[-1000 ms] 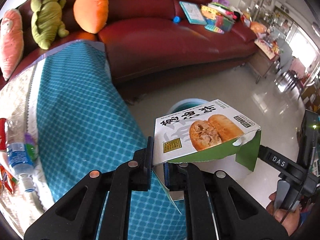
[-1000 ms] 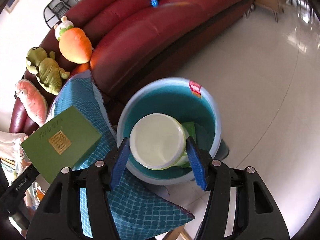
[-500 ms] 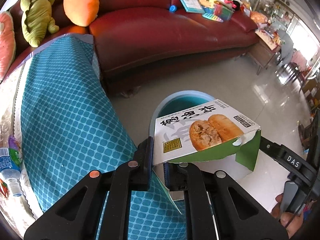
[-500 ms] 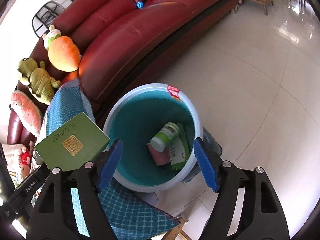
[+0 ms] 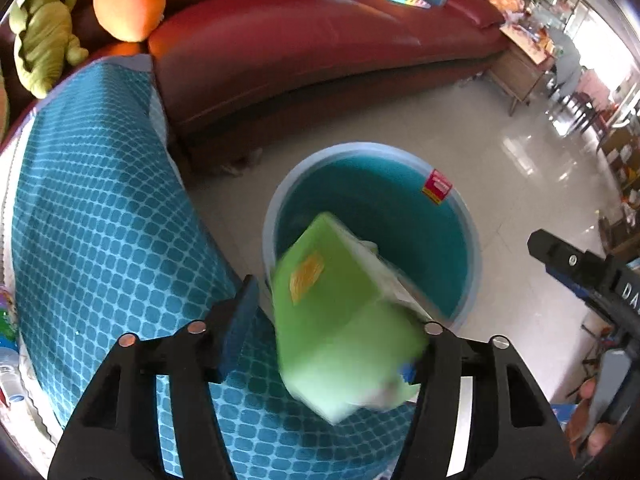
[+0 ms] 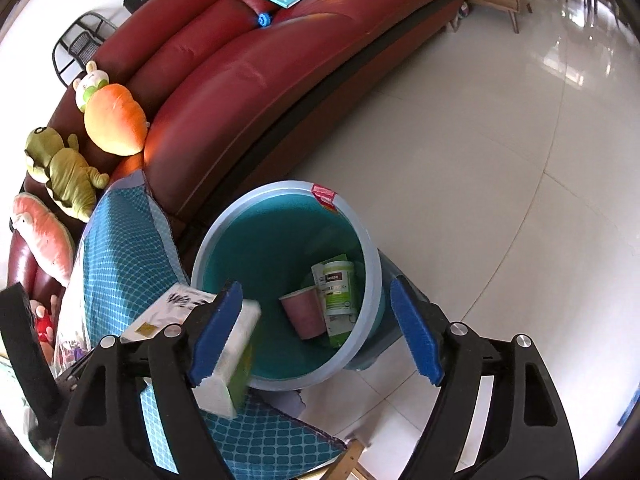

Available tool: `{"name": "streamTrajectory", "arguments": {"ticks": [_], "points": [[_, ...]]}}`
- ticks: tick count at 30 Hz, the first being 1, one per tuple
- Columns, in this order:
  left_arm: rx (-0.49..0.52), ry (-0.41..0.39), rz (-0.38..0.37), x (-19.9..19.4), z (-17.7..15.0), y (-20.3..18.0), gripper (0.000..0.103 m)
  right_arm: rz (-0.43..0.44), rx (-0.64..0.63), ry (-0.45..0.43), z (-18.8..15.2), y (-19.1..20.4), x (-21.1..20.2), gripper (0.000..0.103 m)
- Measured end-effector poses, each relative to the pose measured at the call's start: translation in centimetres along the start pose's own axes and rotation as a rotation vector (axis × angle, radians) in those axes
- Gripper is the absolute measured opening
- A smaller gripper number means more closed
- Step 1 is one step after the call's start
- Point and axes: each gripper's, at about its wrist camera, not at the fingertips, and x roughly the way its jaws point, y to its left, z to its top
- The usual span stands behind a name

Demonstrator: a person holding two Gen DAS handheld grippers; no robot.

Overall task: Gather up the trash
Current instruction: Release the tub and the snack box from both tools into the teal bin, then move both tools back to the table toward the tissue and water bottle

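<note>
Jaws on my left gripper [image 5: 332,336] are opening, and the green box [image 5: 340,320] sits blurred between them, tilted, with no pad clearly pressing on it. From the left wrist view I see the box hanging over the near rim of the blue bin [image 5: 464,216], which stands on the pale tiled floor [image 5: 520,160]. A red sticker [image 5: 438,187] marks the bin's far rim. To the left of the bin lies a teal checked cloth [image 5: 100,220], draped over something I cannot make out. Behind it runs a dark red sofa [image 5: 320,40] with an orange carrot toy [image 5: 130,0] and a green plush toy [image 5: 44,28] at its left end. At the right edge I see part of my right gripper's black frame [image 5: 592,280] and, below it, some fingers [image 5: 592,392] of the hand that holds it.

From the right wrist view, my right gripper [image 6: 316,328] has its jaws spread wide with nothing pinched; they frame the bin [image 6: 372,260] from above. Inside the bin lie a pink cup [image 6: 304,312] on its side and a white and green bottle [image 6: 338,288], touching each other. The box [image 6: 236,344] shows at the bin's near left rim, partly behind my left blue pad, with its white printed face [image 6: 176,304] turned up and its green side down. The cloth [image 6: 120,248] lies left of the bin, and the sofa [image 6: 280,80] curves behind with the carrot toy [image 6: 114,120], the green plush [image 6: 64,172] and a pink plush [image 6: 44,240] beside it.
</note>
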Motion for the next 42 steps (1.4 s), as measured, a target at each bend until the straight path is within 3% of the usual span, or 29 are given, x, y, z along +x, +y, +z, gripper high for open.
{"name": "streamTrajectory", "arguments": {"ticks": [8,26,42], "points": [[-0.019,-0.051,0.007,-1.8,-1.0,1.7,0.082,-0.006,-0.007,0.010,-0.1,0.8,0.3,0.075],[-0.110,-0.084,0.008,-4.9,-3.3,6.0,0.087,-0.017,-0.049,0.020,-1.4,4.2,-0.4,0.078],[-0.246,-0.170,0.048,-11.0,-8.2,14.8,0.090,0.049,-0.204,0.039,-5.7,13.8,-1.8,0.078]]}}
